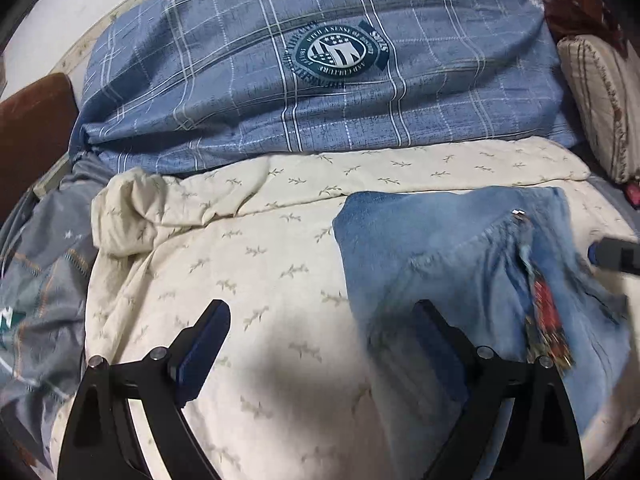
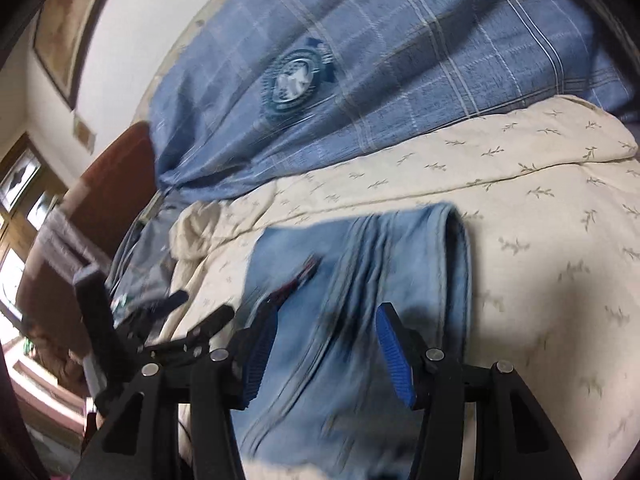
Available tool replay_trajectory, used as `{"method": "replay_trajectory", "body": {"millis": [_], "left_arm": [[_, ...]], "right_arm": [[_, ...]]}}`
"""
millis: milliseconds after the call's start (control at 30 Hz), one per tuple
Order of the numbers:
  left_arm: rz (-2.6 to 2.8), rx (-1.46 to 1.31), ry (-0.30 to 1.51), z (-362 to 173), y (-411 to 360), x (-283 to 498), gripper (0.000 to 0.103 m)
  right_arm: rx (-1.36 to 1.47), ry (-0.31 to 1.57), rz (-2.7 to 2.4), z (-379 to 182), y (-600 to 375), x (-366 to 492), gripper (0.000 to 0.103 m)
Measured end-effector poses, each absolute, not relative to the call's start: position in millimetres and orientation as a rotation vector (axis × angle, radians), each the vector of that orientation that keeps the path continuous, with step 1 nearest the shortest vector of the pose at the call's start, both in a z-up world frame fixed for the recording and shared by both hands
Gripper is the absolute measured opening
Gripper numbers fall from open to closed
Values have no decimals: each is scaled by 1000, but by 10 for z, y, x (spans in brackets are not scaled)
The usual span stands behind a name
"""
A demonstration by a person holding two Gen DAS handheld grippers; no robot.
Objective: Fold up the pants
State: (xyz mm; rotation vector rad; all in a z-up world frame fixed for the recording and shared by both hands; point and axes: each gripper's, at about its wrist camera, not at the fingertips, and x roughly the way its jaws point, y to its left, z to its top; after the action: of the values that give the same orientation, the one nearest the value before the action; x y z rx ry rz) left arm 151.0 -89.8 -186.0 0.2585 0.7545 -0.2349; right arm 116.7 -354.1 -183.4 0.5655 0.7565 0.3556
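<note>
Both grippers (image 1: 320, 320) (image 2: 328, 320) spread wide over jeans (image 2: 360, 300)

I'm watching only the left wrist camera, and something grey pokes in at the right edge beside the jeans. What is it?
Observer: That is the right gripper. Its own camera shows its blue fingers spread wide, with the jeans lying between them.
Operator: So it's pinching the denim?
Observer: No, the fingers stand apart on either side of the cloth and are closed on nothing.
Operator: Is there anything else I'm missing?
Observer: A framed picture hangs high on the left.
</note>
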Motion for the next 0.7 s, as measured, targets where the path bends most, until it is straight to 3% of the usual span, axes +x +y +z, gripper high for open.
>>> {"method": "replay_trajectory", "body": {"millis": [167,367,700], "left_arm": [[-312,174,796,-1839,-807,1255,93],[-266,356,843,-2159,-1000,1100,93],[-334,110,854,-1981,-661,1308,93]], "right_arm": [[522,796,379,-1884,-3377,882,55],[507,841,343,-2017,-3331,857,56],[701,732,266,-1981,-3865,843,65]]}}
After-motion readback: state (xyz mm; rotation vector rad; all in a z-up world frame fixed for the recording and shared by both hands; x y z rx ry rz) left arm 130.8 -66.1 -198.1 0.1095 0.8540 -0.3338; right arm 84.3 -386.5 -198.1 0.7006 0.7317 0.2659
